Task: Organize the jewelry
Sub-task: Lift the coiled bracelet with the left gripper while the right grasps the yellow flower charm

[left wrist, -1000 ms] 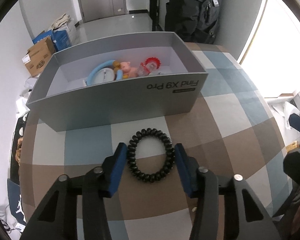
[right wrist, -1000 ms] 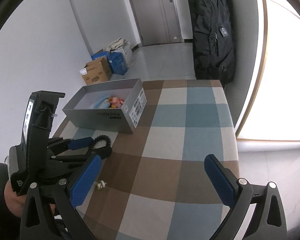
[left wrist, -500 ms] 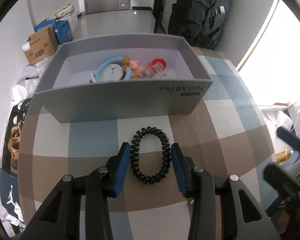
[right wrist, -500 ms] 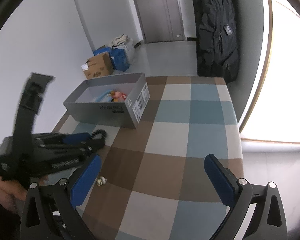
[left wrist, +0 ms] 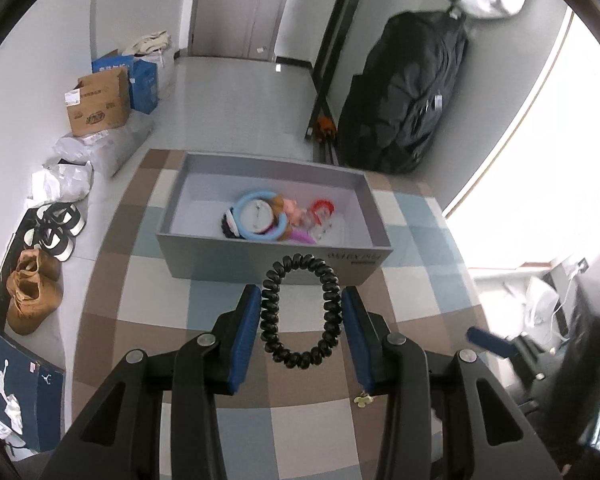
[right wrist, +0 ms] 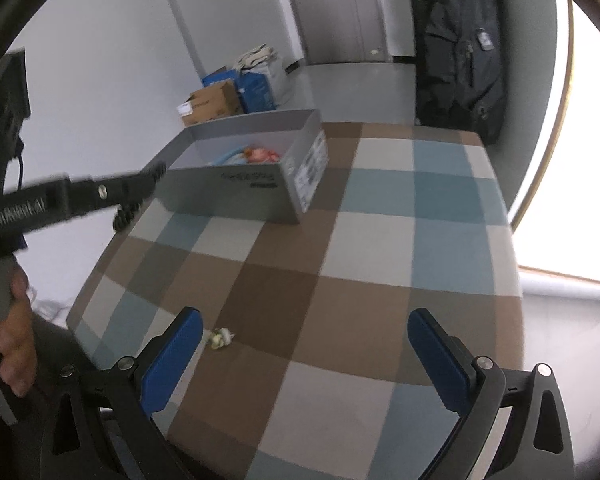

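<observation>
My left gripper point(left wrist: 301, 322) is shut on a black spiral hair tie point(left wrist: 300, 311), squeezed into an oval and held in the air above the checked tablecloth, in front of the grey box point(left wrist: 220, 258). The box holds a blue ring point(left wrist: 260, 216), a pink toy and a red item. In the right wrist view the left gripper point(right wrist: 136, 196) hangs beside the box's point(right wrist: 236, 196) near left corner. My right gripper point(right wrist: 304, 350) is open and empty, low over the table's front. A small pale green and yellow trinket point(right wrist: 220, 338) lies by its left finger; it also shows in the left wrist view point(left wrist: 364, 399).
The table point(right wrist: 380, 240) has a brown, blue and cream checked cloth. Cardboard boxes point(left wrist: 100, 106), bags and shoes point(left wrist: 32, 292) sit on the floor left of it. A black backpack point(left wrist: 404, 96) leans on the far wall.
My left gripper closed on the hair tie and lifted it off the table, high above the cloth. The right gripper moved lower and closer to the small trinket.
</observation>
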Motion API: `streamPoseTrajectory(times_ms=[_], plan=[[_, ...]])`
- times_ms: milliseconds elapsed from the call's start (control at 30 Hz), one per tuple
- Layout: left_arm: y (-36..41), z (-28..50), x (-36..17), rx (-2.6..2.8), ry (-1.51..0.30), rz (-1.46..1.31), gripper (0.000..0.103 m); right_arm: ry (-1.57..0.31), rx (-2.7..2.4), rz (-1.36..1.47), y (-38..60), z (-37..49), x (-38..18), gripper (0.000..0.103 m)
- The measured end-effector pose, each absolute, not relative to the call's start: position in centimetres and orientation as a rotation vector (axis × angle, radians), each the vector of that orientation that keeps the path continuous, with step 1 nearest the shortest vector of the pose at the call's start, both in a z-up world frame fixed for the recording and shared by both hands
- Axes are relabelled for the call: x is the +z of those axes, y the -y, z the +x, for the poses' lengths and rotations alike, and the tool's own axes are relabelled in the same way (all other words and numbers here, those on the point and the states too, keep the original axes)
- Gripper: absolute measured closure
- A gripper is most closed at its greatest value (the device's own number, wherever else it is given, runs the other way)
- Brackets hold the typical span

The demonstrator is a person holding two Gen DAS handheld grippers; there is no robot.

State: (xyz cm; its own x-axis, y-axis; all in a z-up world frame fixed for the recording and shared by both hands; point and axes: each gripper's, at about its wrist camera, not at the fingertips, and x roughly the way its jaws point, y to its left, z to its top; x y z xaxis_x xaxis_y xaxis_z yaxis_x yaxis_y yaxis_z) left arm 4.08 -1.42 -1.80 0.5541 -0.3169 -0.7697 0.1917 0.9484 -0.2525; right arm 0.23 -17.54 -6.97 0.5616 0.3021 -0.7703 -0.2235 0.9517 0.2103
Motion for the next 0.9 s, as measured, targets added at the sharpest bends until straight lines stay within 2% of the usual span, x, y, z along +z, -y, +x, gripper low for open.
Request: streamPoseTrajectory(times_ms=[100,367,433,467,500,600,767,833,900], plan=[[0.9,4.0,-1.5,-0.301,-0.927,-0.175,0.067,-0.932,0.353,0.078,16.5,0.0,-7.3,0.001],[-0.8,4.0,-0.8,-0.280,-0.900,-0.220,0.067,-0.940,0.444,0.006,13.7,-0.4,-8.2,0.016],[-1.2,4.0,-0.5,-0.276,-0.892,-0.224,0.067,-0.954,0.456,-0.023,13.0,-0.3,-8.6,0.031],[-1.4,3.9,-0.4,-0.275,-0.888,-0.228,0.067,-0.959,0.456,-0.033,12.8,-0.3,-8.8,0.035],[-1.5,3.9,-0.4,-0.274,-0.885,-0.232,0.067,-0.960,0.459,-0.041,12.6,-0.3,-8.9,0.045],[-1.9,3.9,-0.3,-0.271,-0.880,-0.240,0.067,-0.953,0.441,-0.086,12.0,-0.4,-9.2,0.059],[-2.5,3.7,-0.2,-0.268,-0.879,-0.250,0.067,-0.946,0.412,-0.134,11.5,-0.5,-9.4,0.072],[-2.7,3.8,-0.3,-0.265,-0.881,-0.255,0.067,-0.942,0.411,-0.146,11.4,-0.5,-9.4,0.083],[-2.8,3.8,-0.3,-0.263,-0.883,-0.260,0.067,-0.936,0.417,-0.159,11.0,-0.7,-9.3,0.088]])
